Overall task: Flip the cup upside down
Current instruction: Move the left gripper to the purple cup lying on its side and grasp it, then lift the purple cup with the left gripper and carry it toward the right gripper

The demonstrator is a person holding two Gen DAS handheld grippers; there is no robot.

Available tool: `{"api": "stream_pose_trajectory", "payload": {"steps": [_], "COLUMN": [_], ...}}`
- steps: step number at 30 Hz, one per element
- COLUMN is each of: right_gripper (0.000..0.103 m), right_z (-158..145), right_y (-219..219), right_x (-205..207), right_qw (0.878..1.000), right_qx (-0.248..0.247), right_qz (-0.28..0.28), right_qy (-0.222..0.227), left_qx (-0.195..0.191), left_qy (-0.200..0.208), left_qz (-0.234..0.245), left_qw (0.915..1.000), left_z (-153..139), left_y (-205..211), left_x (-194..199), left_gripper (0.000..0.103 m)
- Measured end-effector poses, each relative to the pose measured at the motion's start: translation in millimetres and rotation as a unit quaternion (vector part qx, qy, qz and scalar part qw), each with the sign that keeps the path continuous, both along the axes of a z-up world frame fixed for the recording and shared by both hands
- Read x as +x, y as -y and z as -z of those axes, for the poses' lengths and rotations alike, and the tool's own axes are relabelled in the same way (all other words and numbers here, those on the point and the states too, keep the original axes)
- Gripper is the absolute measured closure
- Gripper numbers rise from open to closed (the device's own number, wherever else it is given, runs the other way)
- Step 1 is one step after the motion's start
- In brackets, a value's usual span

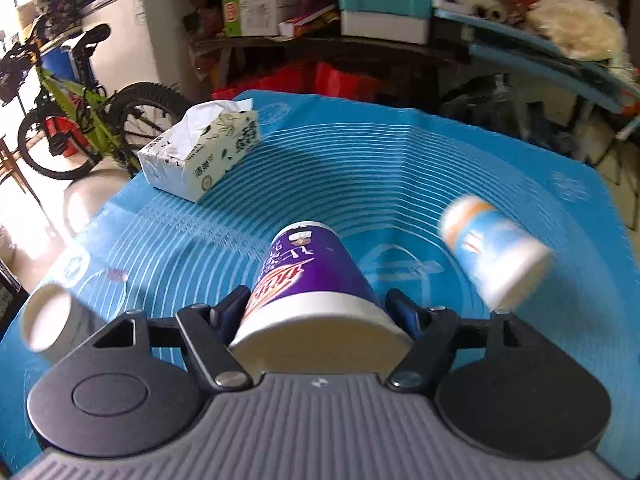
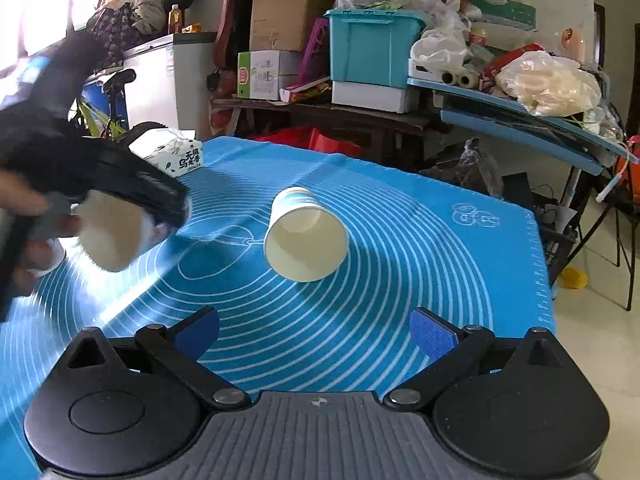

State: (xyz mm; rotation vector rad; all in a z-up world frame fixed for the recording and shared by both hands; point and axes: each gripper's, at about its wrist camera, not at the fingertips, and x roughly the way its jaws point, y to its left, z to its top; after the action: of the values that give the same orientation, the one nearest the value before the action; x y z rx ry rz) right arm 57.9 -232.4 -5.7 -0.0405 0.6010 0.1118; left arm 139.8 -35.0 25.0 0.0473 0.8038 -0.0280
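My left gripper is shut on a purple paper cup, held on its side above the blue mat, base pointing away. In the right wrist view the left gripper shows blurred at the left, holding that cup. A blue and white cup lies on its side to the right; in the right wrist view it lies mid-mat, its mouth facing me. My right gripper is open and empty, just short of that cup. A white cup lies at the left.
A tissue box sits at the mat's far left, also seen in the right wrist view. A bicycle stands beyond the left edge. Shelves with boxes and bags are behind the table.
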Motion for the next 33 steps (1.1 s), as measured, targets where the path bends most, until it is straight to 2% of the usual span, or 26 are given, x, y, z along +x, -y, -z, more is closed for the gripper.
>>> {"api": "stream_pose_trajectory", "payload": {"steps": [4,9,13,16,21,28,32,33], "right_gripper": [0.000,0.000,0.000,0.000,0.000,0.000,0.000,0.000], "right_z": [-4,-2,-3,-4,-3,0,2,2], "right_y": [4,6,2,0,-1,-1,-1,-1], "right_x": [-17,-32,-42,-45,-45,-42,-40,-40], "right_qw": [1.000,1.000,1.000,1.000,1.000,1.000,1.000,1.000], "right_qx": [0.002,0.000,-0.012,-0.015,-0.016,-0.016,-0.014,-0.014], "right_qz": [0.005,0.007,0.002,0.000,0.001,-0.003,-0.002,-0.002], "right_qy": [0.000,-0.010,-0.011,-0.013,-0.015,-0.017,-0.021,-0.022], "left_qx": [0.006,0.015,0.033,0.028,0.020,0.021,0.020,0.023], "left_qy": [0.013,0.002,0.012,0.004,0.012,0.019,0.035,0.039], "left_qz": [0.034,0.070,0.085,0.085,0.083,0.078,0.074,0.073], "left_qw": [0.9993,0.9974,0.9958,0.9960,0.9963,0.9965,0.9964,0.9963], "left_z": [-5,17,29,36,37,37,34,32], "left_y": [7,18,22,20,12,9,8,9], "left_x": [-41,-70,-81,-80,-88,-87,-90,-90], "left_gripper": [0.029,0.029,0.029,0.029,0.028,0.022,0.008,0.007]}}
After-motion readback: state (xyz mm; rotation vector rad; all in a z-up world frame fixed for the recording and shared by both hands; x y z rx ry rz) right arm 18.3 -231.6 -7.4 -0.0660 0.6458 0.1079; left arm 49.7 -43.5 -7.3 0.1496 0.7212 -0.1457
